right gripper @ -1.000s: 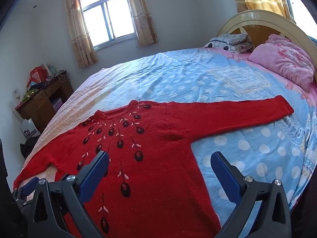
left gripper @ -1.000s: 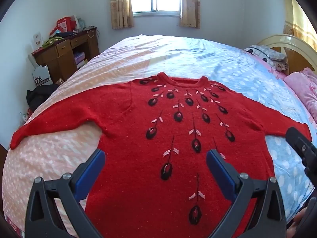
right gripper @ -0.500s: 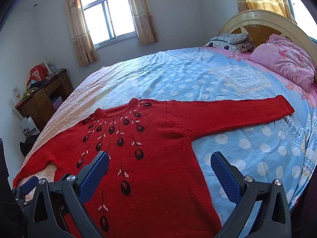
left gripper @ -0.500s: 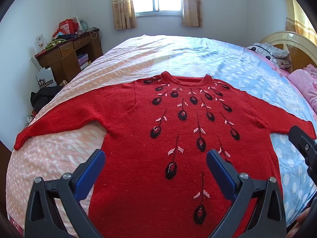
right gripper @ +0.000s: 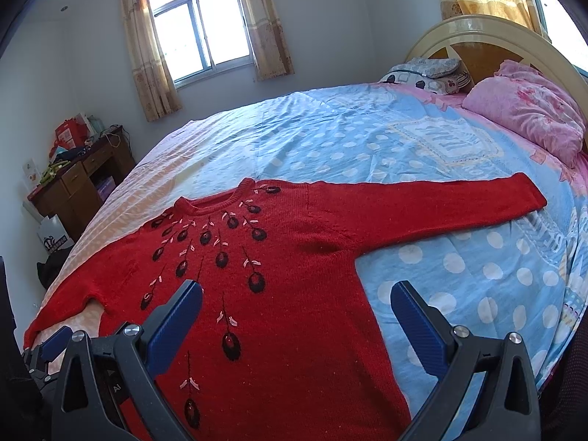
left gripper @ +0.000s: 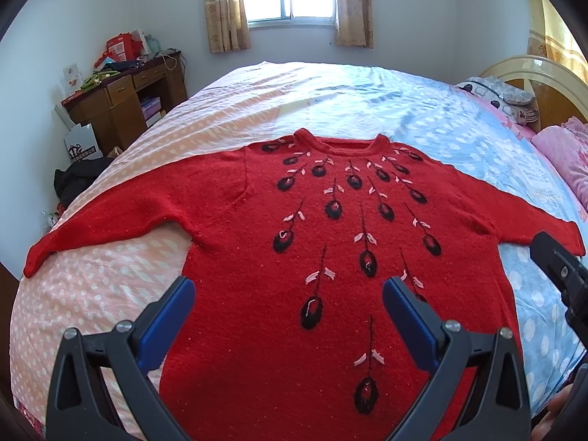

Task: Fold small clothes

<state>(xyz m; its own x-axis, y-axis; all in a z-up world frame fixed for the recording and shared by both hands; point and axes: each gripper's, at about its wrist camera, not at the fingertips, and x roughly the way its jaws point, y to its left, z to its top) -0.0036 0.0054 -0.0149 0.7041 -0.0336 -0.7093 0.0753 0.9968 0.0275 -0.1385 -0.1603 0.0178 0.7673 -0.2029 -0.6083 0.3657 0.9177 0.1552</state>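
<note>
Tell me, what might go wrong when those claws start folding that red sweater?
1. The sweater is wide, its sleeves spread far apart; both claws, left and right, hang open above its lower part, so each sleeve end may be a long stretch.
2. The knit looks thick and could slip from the pads or fold unevenly.
3. The bedsheet is soft cloth, so a low pinch might catch it along with the sweater.

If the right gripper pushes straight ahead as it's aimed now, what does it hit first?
Most likely the red sweater, near its right armpit, lying flat on the bed. The right gripper is open and empty; depth is uncertain.
</note>
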